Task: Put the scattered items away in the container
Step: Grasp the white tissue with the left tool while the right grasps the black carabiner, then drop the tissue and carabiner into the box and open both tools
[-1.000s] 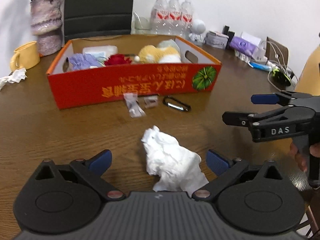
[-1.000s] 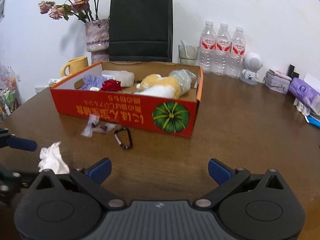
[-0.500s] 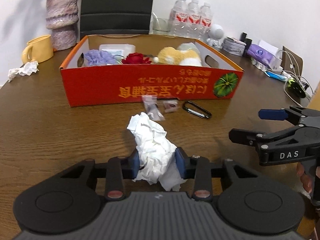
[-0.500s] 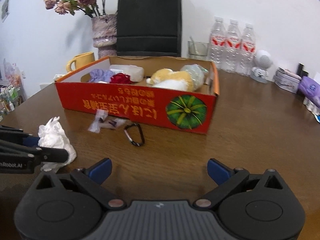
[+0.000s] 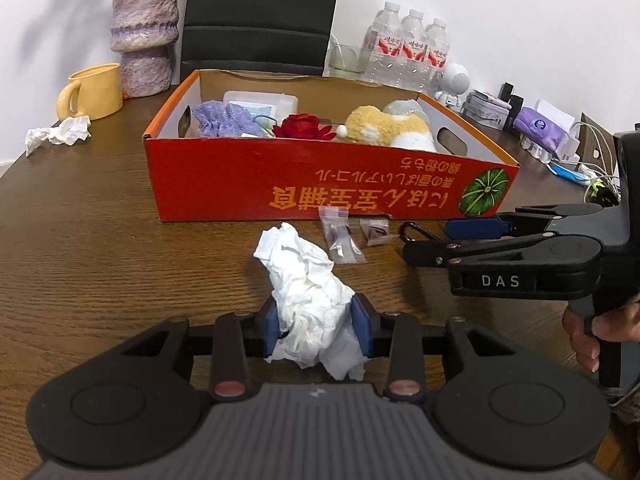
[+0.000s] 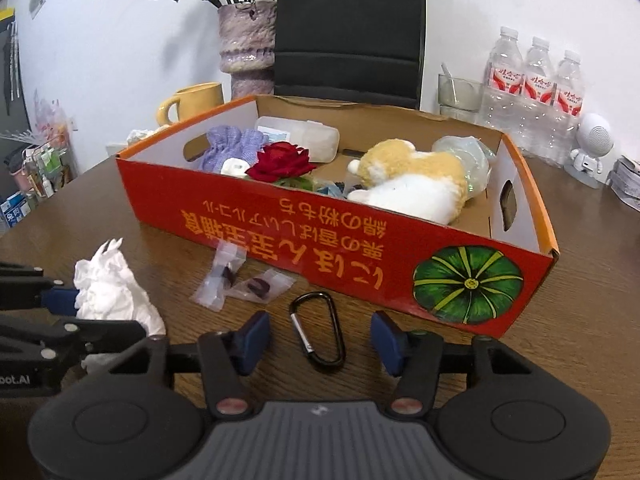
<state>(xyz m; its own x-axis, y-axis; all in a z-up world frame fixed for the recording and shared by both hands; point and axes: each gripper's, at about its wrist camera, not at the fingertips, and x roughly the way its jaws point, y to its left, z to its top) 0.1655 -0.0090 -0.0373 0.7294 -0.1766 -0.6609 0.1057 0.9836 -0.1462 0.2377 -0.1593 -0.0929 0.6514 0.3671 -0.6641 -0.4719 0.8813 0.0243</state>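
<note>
Left wrist: left claw (image 5: 316, 330) pinches tissue (image 5: 308, 296); right claw (image 6: 318, 340), closing, seemingly straddles carabiner (image 6: 318, 330) untouched.

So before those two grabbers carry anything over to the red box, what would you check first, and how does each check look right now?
1. Left fingers clamped on the crumpled tissue: ok.
2. Clip between the right fingers, which have just been closing: ok.
3. Right fingers pressing the clip: not ok, gaps on both sides.
4. Room in the red box: ok, bare floor near its far wall.
5. Two small plastic bags clear of the fingers: ok.
</note>
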